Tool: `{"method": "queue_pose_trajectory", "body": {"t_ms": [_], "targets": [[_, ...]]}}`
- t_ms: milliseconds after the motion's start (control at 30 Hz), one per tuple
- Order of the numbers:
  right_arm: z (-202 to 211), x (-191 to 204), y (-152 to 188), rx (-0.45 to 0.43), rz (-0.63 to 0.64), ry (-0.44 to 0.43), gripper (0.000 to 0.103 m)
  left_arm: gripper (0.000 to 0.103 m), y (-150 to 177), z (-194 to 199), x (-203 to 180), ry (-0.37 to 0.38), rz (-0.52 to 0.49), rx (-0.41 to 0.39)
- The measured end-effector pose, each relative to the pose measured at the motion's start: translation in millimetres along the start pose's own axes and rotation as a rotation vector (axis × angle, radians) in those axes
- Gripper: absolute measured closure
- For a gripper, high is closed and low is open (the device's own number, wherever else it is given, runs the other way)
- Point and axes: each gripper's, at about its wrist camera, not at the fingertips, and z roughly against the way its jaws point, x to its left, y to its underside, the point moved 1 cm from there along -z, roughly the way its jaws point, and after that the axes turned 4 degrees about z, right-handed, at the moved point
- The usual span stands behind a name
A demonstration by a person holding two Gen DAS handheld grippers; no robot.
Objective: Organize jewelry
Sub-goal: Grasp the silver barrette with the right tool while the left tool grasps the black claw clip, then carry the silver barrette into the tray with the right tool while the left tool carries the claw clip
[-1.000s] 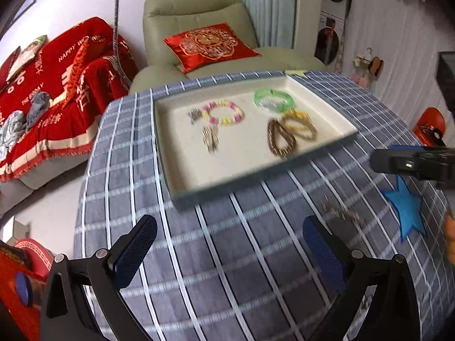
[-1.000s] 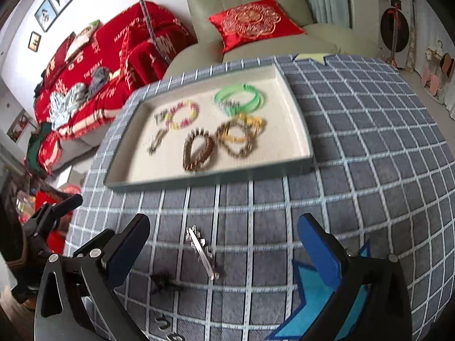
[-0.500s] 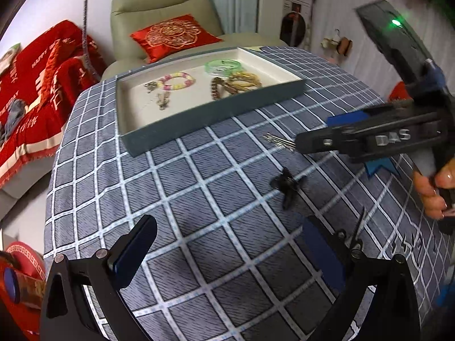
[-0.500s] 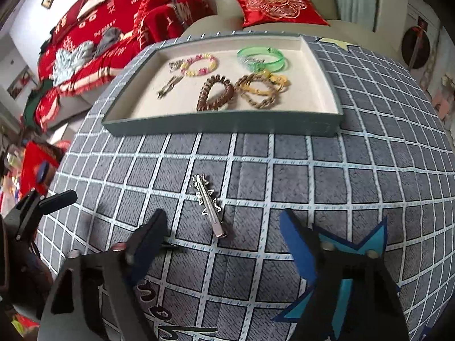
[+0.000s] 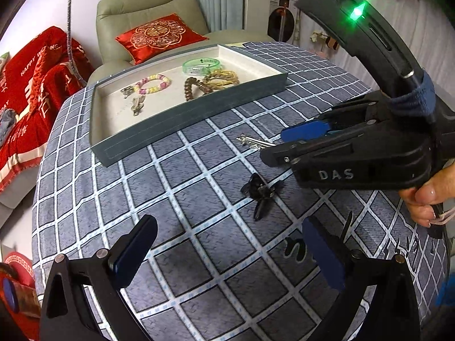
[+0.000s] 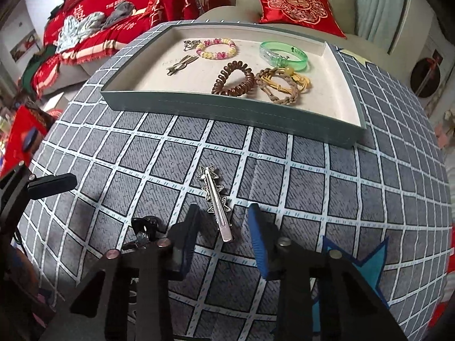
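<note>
A silver star hair clip (image 6: 215, 201) lies on the checked tablecloth, and its near end lies between the fingers of my right gripper (image 6: 224, 234), which is open around it. The clip also shows in the left wrist view (image 5: 253, 142), just ahead of the right gripper (image 5: 280, 146). A black hair clip (image 5: 260, 191) lies on the cloth in front of my open, empty left gripper (image 5: 224, 251); it also shows in the right wrist view (image 6: 143, 228). The grey tray (image 6: 227, 105) holds a beaded bracelet (image 6: 217, 48), a green bangle (image 6: 283, 54), a brown coil tie (image 6: 234, 82) and braided bands (image 6: 281, 85).
The tray (image 5: 182, 119) stands at the table's far side. A green armchair with a red cushion (image 5: 159, 35) and a red-covered sofa (image 5: 31, 85) stand behind the table. A blue star (image 6: 352, 272) is printed on the cloth by the right gripper.
My right gripper has dropped towards the silver star clip and narrowed around its near end. My left gripper has pulled back from the tray, so the black clip now lies before it.
</note>
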Motion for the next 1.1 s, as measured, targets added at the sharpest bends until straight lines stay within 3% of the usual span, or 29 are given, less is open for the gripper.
{"method": "queue_pose_trajectory", "body": {"t_ms": [167, 367, 467, 533, 600, 667, 767, 1100], "targets": [[0, -4, -1, -0.003, -0.014, 0.002, 0.090, 0.000, -4, -7, -5, 0.001, -0.006, 0.002], [2, -10, 1, -0.003, -0.037, -0.025, 0.091, 0.002, -8, -18, -9, -0.006, -0.020, 0.023], [2, -11, 1, -0.005, -0.043, -0.034, 0.091, 0.012, -10, -22, -11, -0.005, -0.022, 0.029], [2, -12, 1, -0.006, -0.053, -0.045, 0.091, 0.013, -11, -24, -11, 0.000, -0.018, 0.033], [2, -14, 1, -0.005, -0.063, -0.056, 0.091, 0.028, -11, -25, -12, 0.007, -0.023, 0.029], [2, -15, 1, -0.004, -0.066, -0.061, 0.091, 0.032, -13, -25, -15, 0.010, -0.032, 0.026], [2, -14, 1, -0.004, -0.063, -0.058, 0.091, 0.059, -14, -24, -18, 0.021, -0.044, 0.017], [5, -14, 2, -0.016, -0.095, -0.073, 0.091, 0.063, -17, -16, -10, 0.033, 0.014, -0.005]]}}
